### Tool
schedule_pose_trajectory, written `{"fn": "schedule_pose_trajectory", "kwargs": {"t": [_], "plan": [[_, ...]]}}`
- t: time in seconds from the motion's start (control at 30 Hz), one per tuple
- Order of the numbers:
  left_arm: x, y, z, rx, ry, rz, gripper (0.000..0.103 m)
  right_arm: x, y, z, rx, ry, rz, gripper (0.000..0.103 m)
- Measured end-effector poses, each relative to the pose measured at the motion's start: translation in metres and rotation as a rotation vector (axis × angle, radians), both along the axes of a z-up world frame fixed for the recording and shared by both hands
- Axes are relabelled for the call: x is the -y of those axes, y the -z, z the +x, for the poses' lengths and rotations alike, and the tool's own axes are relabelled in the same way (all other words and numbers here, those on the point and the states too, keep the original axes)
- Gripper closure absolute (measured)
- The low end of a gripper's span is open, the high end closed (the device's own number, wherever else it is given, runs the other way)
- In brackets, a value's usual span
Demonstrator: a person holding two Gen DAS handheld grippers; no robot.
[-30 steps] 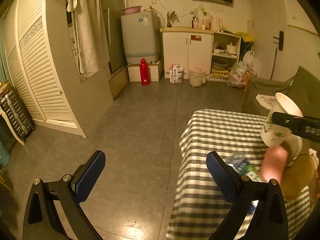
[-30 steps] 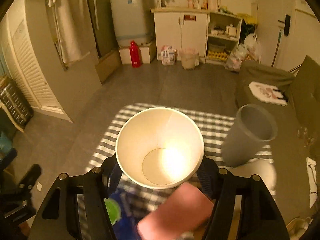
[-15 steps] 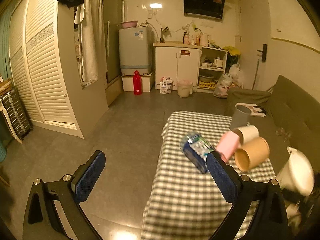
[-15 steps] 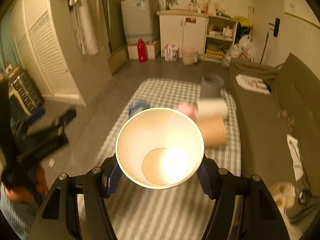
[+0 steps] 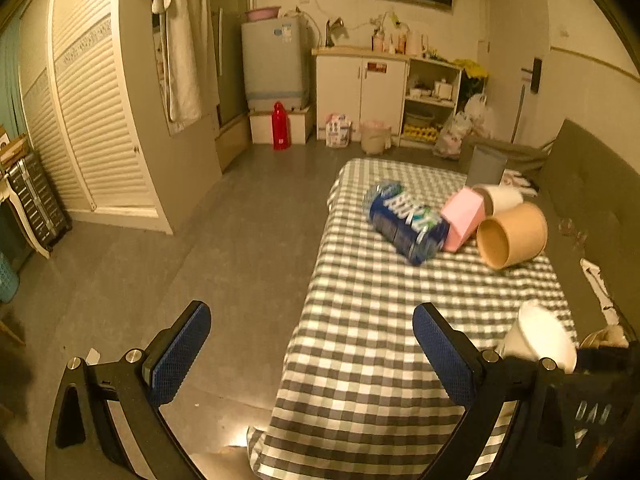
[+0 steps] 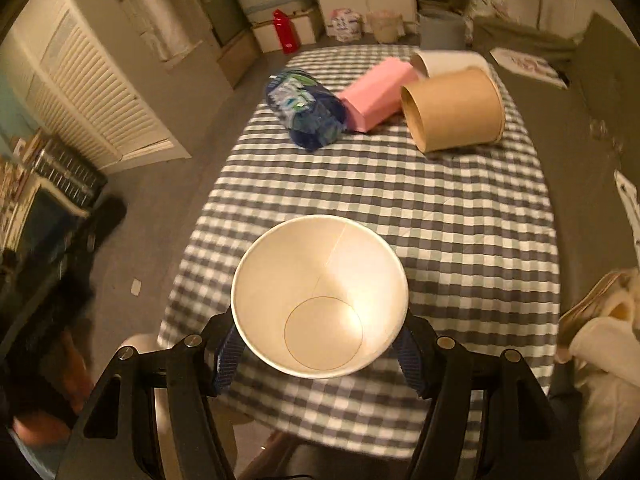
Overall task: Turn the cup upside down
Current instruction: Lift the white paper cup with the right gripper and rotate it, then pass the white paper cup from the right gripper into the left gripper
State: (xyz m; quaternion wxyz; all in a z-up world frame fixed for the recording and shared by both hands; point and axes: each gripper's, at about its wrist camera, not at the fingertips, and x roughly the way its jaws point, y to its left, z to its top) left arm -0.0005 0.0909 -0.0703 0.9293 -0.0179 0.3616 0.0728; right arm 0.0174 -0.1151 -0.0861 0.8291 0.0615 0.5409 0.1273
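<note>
My right gripper (image 6: 320, 344) is shut on a white paper cup (image 6: 320, 296). The cup's open mouth faces the camera and tips down toward the near part of the checked tablecloth (image 6: 460, 208), above it. In the left wrist view the same cup (image 5: 538, 340) shows at the lower right, held over the table's near right corner. My left gripper (image 5: 312, 356) is open and empty, off the table's left edge above the floor.
On the far part of the table lie a blue bottle (image 6: 308, 112), a pink box (image 6: 376, 92), a brown paper cup on its side (image 6: 456, 110) and a white cup (image 6: 448, 62). A grey cup (image 5: 486, 166) stands at the far edge. A sofa (image 5: 592, 200) runs along the right.
My right gripper has pulled back toward the near end of the table with the cup and tilted downward. My left gripper has drawn back and left.
</note>
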Motion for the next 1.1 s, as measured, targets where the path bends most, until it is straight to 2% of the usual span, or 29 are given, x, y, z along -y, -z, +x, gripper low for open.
{"fn": "schedule_pose_trajectory", "kwargs": {"t": [0.33, 0.57, 0.67, 0.77, 0.87, 0.97, 1.1], "plan": [[0.014, 0.037, 0.022, -0.086, 0.018, 0.024, 0.0, 0.01, 0.025, 0.06, -0.006, 0.06, 0.02, 0.038], [0.028, 0.04, 0.026, -0.109, 0.047, 0.052, 0.0, 0.015, 0.039, 0.079, 0.007, 0.064, 0.057, 0.037], [0.037, 0.034, 0.027, -0.111, 0.07, 0.043, 0.0, 0.016, 0.034, 0.08, 0.006, 0.013, 0.075, 0.034], [0.048, 0.023, 0.026, -0.092, 0.08, 0.037, 0.0, 0.025, 0.007, 0.07, 0.113, 0.023, 0.064, 0.021], [0.064, 0.012, 0.024, -0.069, 0.088, 0.028, 0.0, 0.04, -0.021, 0.053, 0.201, 0.025, 0.049, 0.019], [0.081, 0.003, 0.018, -0.042, 0.085, -0.004, 0.0, 0.061, -0.049, 0.037, 0.306, 0.048, 0.012, 0.013], [0.105, 0.0, 0.012, -0.029, 0.077, -0.055, 0.0, 0.089, -0.068, 0.023, 0.413, 0.109, -0.065, 0.01]]}}
